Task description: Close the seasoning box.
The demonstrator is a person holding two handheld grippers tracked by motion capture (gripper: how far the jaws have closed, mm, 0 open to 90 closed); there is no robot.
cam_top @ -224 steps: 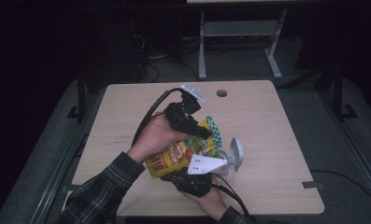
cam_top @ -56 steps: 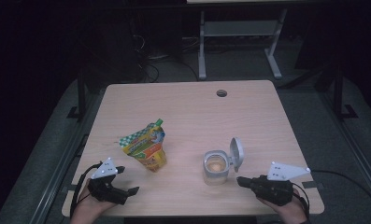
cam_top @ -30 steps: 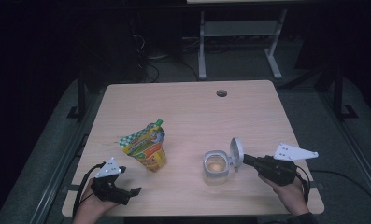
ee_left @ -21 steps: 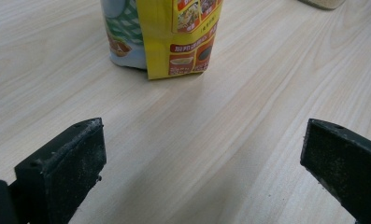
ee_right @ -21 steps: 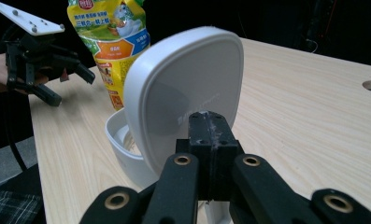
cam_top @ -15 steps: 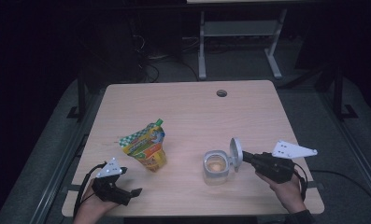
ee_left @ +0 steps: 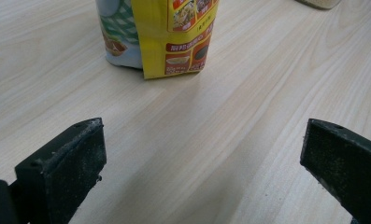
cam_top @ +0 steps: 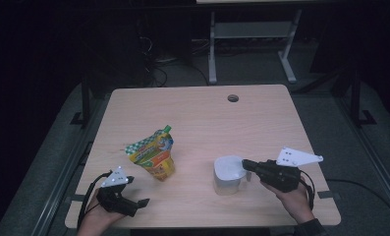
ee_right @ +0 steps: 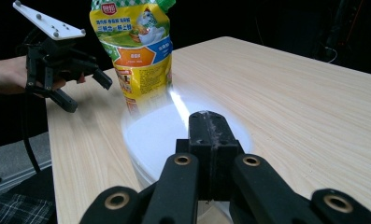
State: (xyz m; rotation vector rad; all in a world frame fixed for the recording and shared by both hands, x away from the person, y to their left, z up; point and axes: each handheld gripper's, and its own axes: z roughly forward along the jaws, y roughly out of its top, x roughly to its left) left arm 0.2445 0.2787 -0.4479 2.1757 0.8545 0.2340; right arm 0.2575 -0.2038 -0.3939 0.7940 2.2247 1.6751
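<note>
Pressed closed right tongs [cam_top: 245, 165] squarely down on white plastic jar lid [cam_top: 230, 167], kept open left tongs [cam_top: 142, 202] clear of yellow stand-up pouch [cam_top: 153, 156].

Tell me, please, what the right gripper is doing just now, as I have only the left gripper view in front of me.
Observer: In the high view the right gripper is shut, and its tip appears to rest on the white lid of a container.
Operator: Thank you. Is that lid down on the container?
Observer: Yes, in the right gripper view it lies flat across the top and hides what is inside.
Operator: And the yellow pouch ahead of my jaws, how does it stand?
Observer: It stands upright with a green spout at its top, to the left of the container and apart from it.
</note>
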